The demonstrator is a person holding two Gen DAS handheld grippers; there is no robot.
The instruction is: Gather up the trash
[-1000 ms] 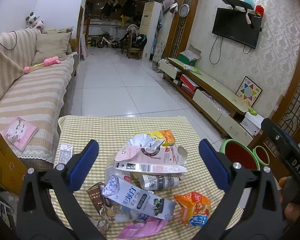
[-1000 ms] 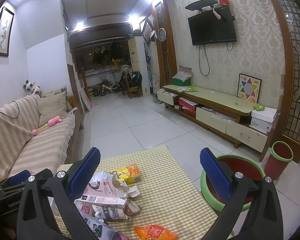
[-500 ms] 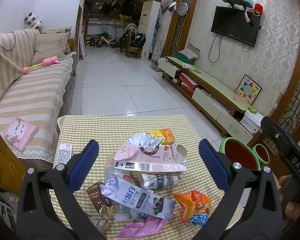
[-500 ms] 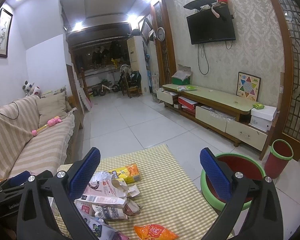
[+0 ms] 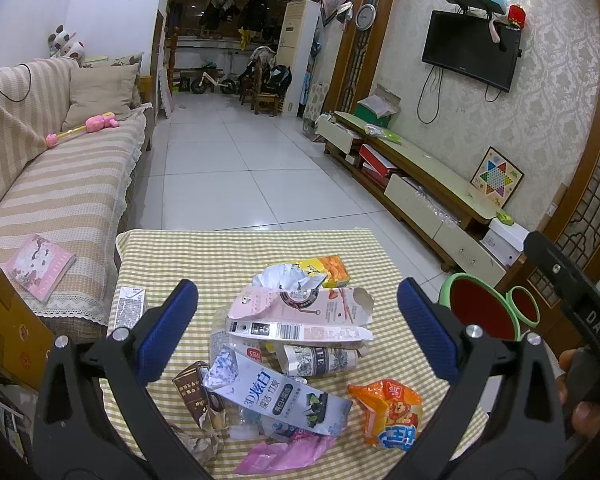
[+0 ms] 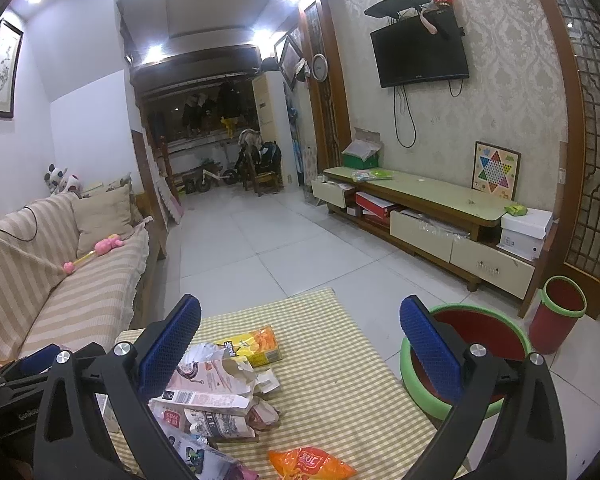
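A heap of trash lies on a checked table (image 5: pixel 228 252): a torn pink carton (image 5: pixel 296 316), a white-blue milk carton (image 5: pixel 276 396), an orange snack bag (image 5: pixel 388 412), a yellow-orange box (image 5: pixel 324 270), a pink plastic bag (image 5: pixel 284 454) and a small carton (image 5: pixel 130 306) at the left. My left gripper (image 5: pixel 298 328) is open and empty, above the heap. My right gripper (image 6: pixel 300 344) is open and empty, higher, to the right of the heap. The pink carton (image 6: pixel 212 388) and the orange bag (image 6: pixel 312 464) show below it.
A large green-rimmed red bin (image 6: pixel 476 344) stands on the floor right of the table, with a small red bin (image 6: pixel 556 312) beyond it. A striped sofa (image 5: pixel 52 184) runs along the left, a low TV cabinet (image 5: pixel 428 192) along the right wall. Cardboard boxes (image 5: pixel 4 328) sit left.
The left gripper has shifted very slightly; the right view has tilted up a little. Both grippers stay open and the trash has not moved.
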